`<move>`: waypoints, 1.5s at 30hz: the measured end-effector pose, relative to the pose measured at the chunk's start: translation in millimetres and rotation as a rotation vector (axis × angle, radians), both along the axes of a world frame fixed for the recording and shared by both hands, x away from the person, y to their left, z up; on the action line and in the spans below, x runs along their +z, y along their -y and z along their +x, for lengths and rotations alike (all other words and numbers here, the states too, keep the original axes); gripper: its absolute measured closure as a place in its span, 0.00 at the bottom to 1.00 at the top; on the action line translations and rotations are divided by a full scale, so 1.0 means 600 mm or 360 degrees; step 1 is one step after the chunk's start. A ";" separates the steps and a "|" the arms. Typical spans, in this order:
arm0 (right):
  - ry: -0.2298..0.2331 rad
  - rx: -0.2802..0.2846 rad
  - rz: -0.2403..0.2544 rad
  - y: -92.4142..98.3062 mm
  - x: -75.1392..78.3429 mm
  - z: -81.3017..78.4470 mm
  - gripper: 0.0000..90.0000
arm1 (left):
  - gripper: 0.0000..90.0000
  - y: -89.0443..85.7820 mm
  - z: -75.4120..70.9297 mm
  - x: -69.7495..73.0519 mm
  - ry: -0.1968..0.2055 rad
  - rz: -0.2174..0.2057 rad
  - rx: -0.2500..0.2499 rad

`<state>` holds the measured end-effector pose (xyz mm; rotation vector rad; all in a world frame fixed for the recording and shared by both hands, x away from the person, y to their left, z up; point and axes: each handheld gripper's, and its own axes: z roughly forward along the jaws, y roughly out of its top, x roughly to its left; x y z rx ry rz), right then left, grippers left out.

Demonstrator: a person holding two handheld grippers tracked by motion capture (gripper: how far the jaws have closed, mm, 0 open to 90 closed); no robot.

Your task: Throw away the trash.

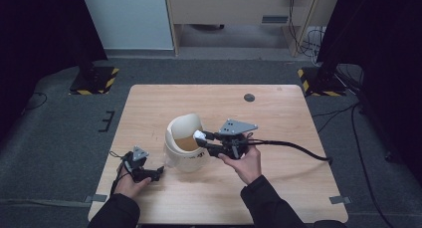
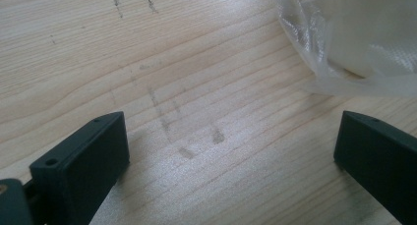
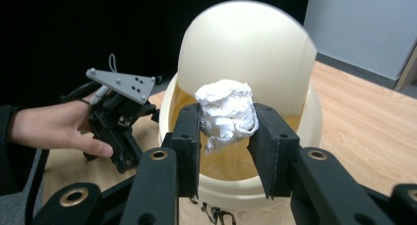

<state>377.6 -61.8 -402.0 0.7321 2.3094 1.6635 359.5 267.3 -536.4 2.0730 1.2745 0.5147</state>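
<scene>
While seen from the high view, holds a crumpled white paper ball (image 1: 199,135) in the right gripper (image 1: 203,141), right over the open mouth of the cream bin (image 1: 185,149) standing mid-table (image 1: 278,113). Lid tipped up at the bin's far side. Rests low on the wood just left of the bin, the left gripper (image 1: 158,172), with a hand (image 1: 130,184) around it.

Through the left gripper view, stands wide apart, one black jaw at each lower corner, bare wood between and nothing touched. Lies at upper right a crinkled clear plastic liner (image 2: 354,38), apart from both jaws.

Along the right gripper view, clamps the paper ball (image 3: 226,112) from both sides, pads pressed into it. Sits just beyond and below, the bin (image 3: 236,183), domed lid (image 3: 246,48) upright behind the ball. Shows farther off at left the left gripper (image 3: 120,119) under a hand (image 3: 54,129).
</scene>
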 end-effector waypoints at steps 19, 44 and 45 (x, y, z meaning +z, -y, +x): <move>-0.0069 0.0009 -0.0076 -0.026 -0.032 0.018 0.72 | 0.00 0.000 0.000 0.000 0.0001 0.0000 0.0001; 0.0049 -0.0255 0.0017 0.053 0.012 0.030 0.46 | 0.00 0.001 0.000 0.000 0.0000 0.0000 0.0001; 0.0046 -0.0270 0.0020 0.059 0.012 0.033 0.44 | 0.00 0.001 0.000 0.000 0.0001 0.0000 0.0001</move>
